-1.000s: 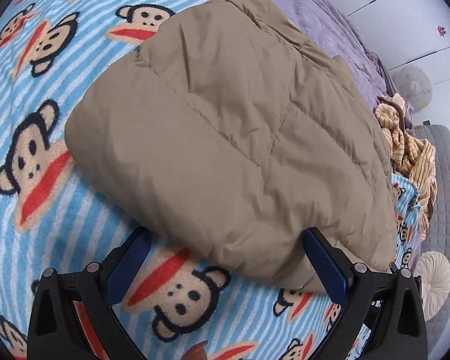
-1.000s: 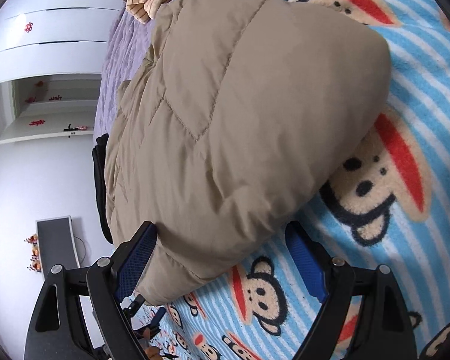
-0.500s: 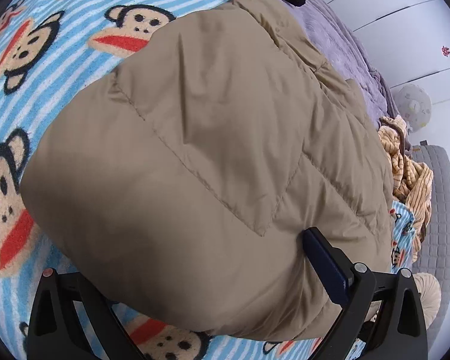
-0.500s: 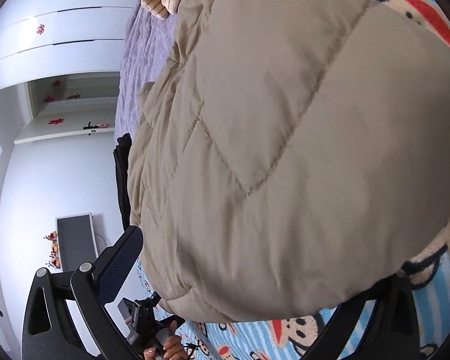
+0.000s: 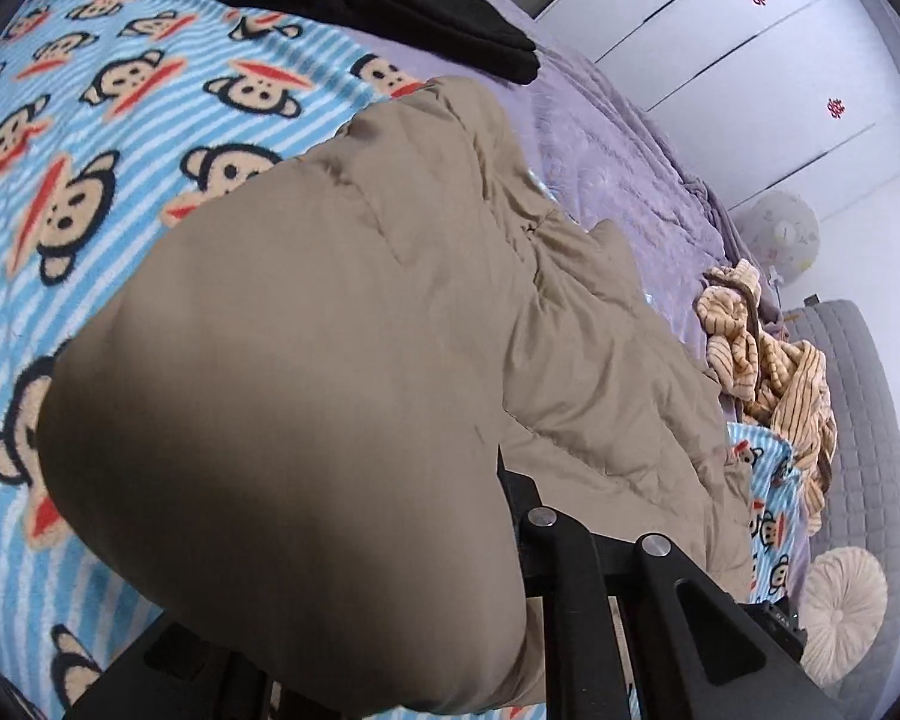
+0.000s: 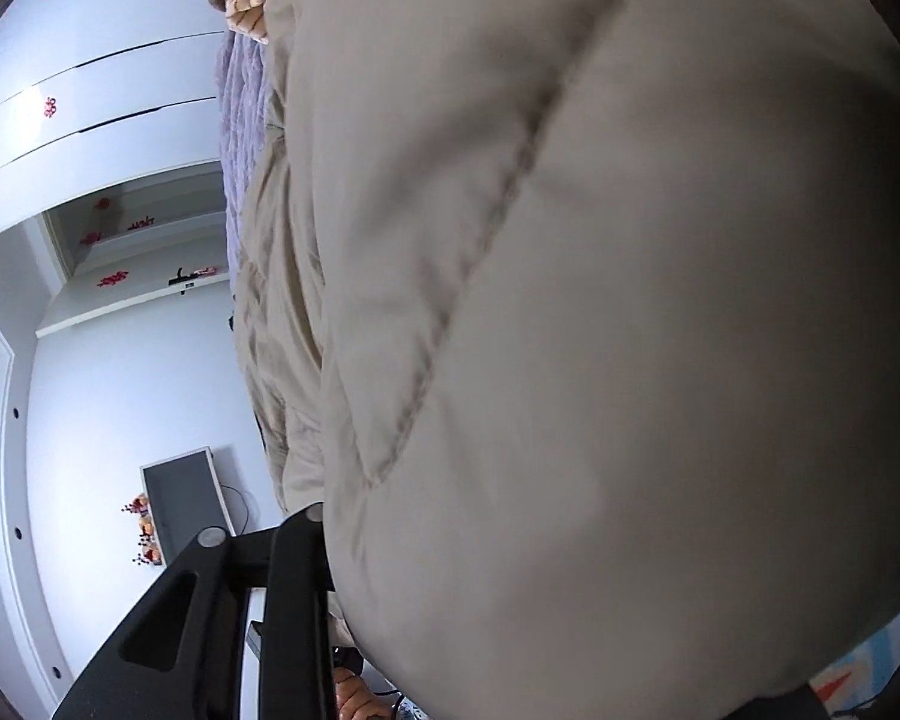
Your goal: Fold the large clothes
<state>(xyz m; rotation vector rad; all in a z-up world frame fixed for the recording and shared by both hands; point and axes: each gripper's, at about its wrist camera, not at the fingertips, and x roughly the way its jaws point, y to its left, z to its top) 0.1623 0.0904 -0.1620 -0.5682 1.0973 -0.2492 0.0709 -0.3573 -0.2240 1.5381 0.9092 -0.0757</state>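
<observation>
Filling most of the left wrist view, tan quilted jacket (image 5: 342,372) bunched on a monkey-print blanket (image 5: 90,138) over the bed, left gripper (image 5: 402,612) closing with the padded hem between its jaws, black folded garment (image 5: 378,6) and striped clothing (image 5: 768,366) farther off. Crowding the right wrist view, the same jacket (image 6: 600,330), right gripper (image 6: 510,630) closing with puffy fabric between its jaws, only 1 black finger (image 6: 294,600) visible, white wardrobe (image 6: 102,114) and a monitor (image 6: 183,498) beyond.

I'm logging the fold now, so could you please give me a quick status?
Both grippers closing on the tan padded jacket, near edge bunched between the jaws. Jacket lies on the monkey blanket. Nothing in the way.
</observation>
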